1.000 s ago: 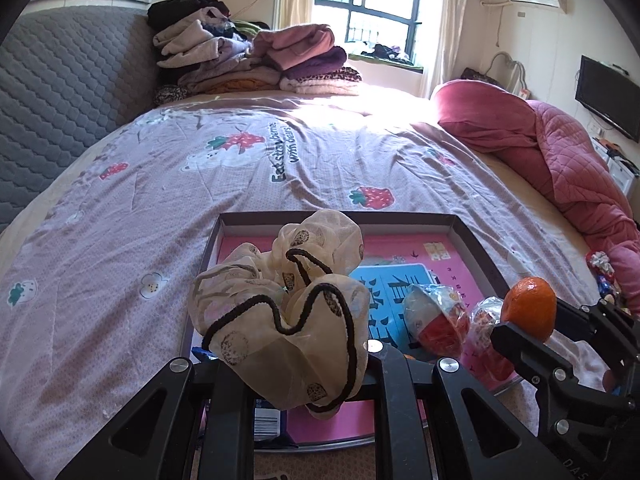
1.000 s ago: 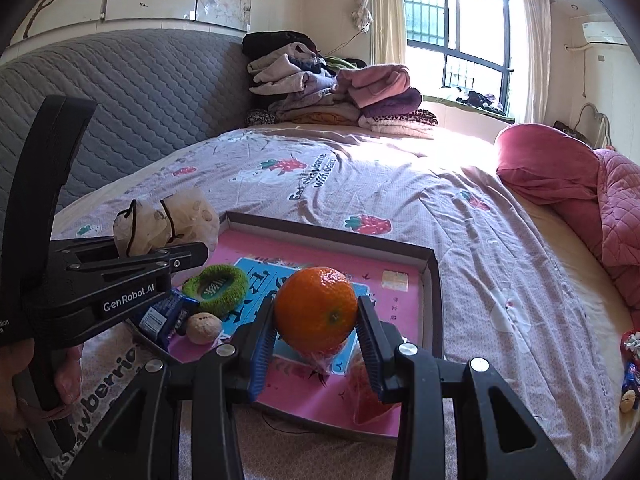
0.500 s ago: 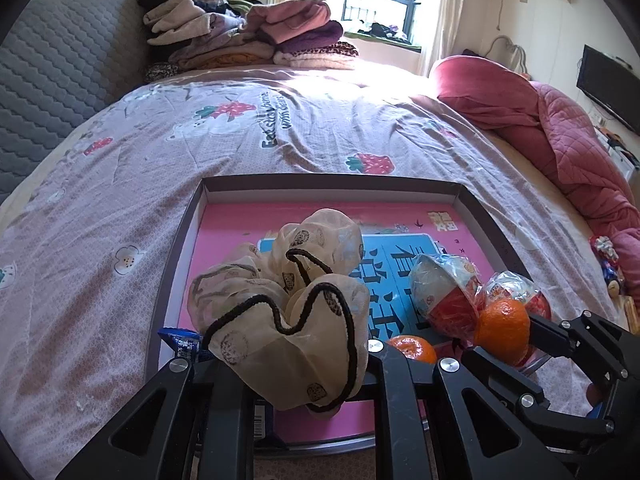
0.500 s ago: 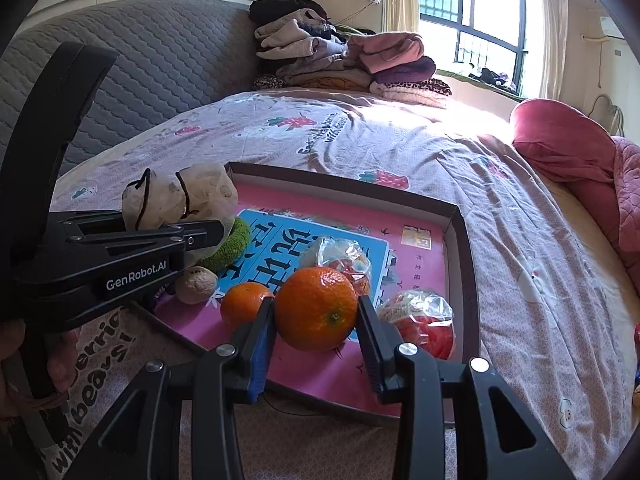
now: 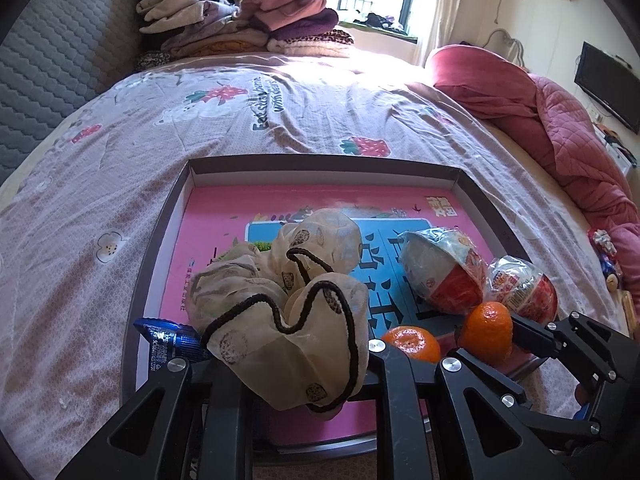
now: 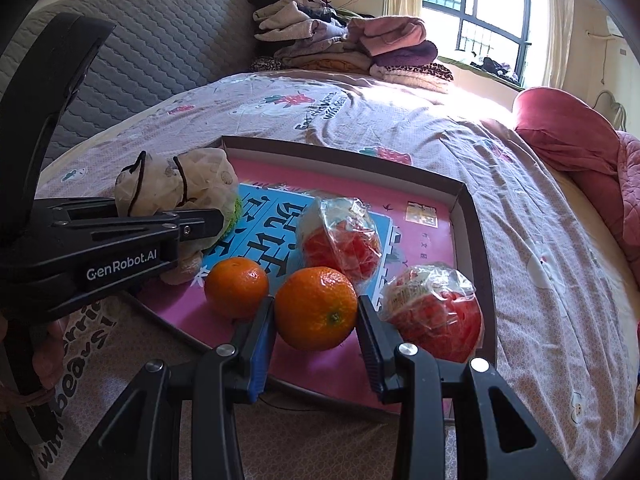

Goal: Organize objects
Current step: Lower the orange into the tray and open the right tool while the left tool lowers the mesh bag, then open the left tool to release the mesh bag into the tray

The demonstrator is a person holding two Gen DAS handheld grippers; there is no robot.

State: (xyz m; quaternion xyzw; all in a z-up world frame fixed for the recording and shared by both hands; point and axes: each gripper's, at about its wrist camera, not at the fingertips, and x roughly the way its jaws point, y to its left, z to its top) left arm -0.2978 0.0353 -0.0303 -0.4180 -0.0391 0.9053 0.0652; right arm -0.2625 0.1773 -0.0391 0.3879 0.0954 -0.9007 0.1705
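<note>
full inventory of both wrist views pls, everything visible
shallow cardboard tray: 1, dark rim, pink floor, on the bed
cream fabric scrunchie with black trim: 1, in left fingers, over tray
oranges: 2, one in right fingers, one on tray floor
plastic-wrapped red-and-white toy eggs: 2, tray's right side
blue snack wrapper: 1, tray's near-left edge
folded clothes: one pile, mixed colours, far end
pink quilt: 1, right
left gripper: black
right gripper: black

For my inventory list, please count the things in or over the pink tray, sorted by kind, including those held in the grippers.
Oranges: 2
Wrapped egg-shaped toys: 2
Cream scrunchie: 1
Green scrunchie: 1
Blue packet: 1
Small beige object: 1
Total: 8
</note>
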